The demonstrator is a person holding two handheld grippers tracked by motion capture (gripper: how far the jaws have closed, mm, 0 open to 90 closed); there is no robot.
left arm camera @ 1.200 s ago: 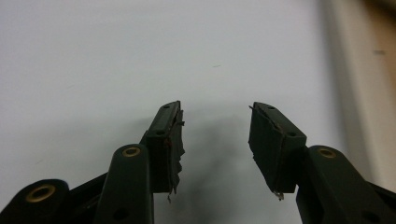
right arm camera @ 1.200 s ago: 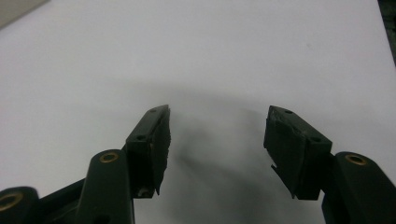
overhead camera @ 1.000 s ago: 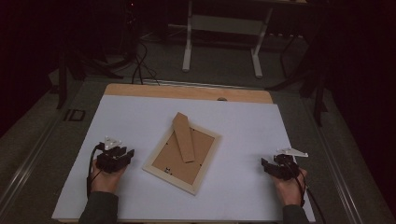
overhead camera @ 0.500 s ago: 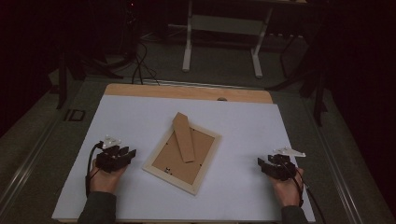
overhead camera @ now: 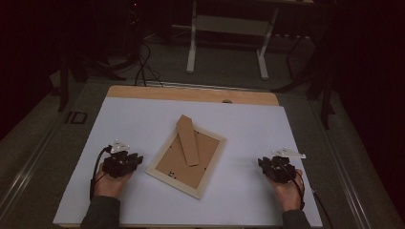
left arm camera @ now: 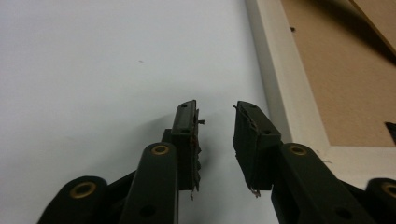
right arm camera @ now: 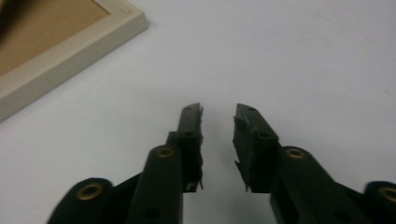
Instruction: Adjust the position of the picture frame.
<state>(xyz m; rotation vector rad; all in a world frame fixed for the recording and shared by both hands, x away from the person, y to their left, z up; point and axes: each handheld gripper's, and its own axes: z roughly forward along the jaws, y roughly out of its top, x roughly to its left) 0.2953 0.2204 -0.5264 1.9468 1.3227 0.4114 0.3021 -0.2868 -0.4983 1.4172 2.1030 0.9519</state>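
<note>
Approach step: frame (overhead camera: 186,157) lies face-down, flanked at 9 and 3 o'clock by left gripper (overhead camera: 135,160) and right gripper (overhead camera: 264,164), jaws narrowed, just closing on nothing; an edge must next be reached.

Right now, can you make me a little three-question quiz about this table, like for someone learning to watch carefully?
1. True or false: the picture frame lies with its brown back facing up.
2. Which gripper is nearer to the picture frame? A) the left gripper B) the right gripper C) both touch it
3. Fill in the blank: the brown stand flap sits on the frame's ____.

Key
1. True. The brown backing board shows inside the pale wooden border.
2. A. The left gripper is close beside the frame's edge; the right gripper rests farther off on the white table. Neither touches it, and both have just been closing on nothing.
3. Back.
</note>
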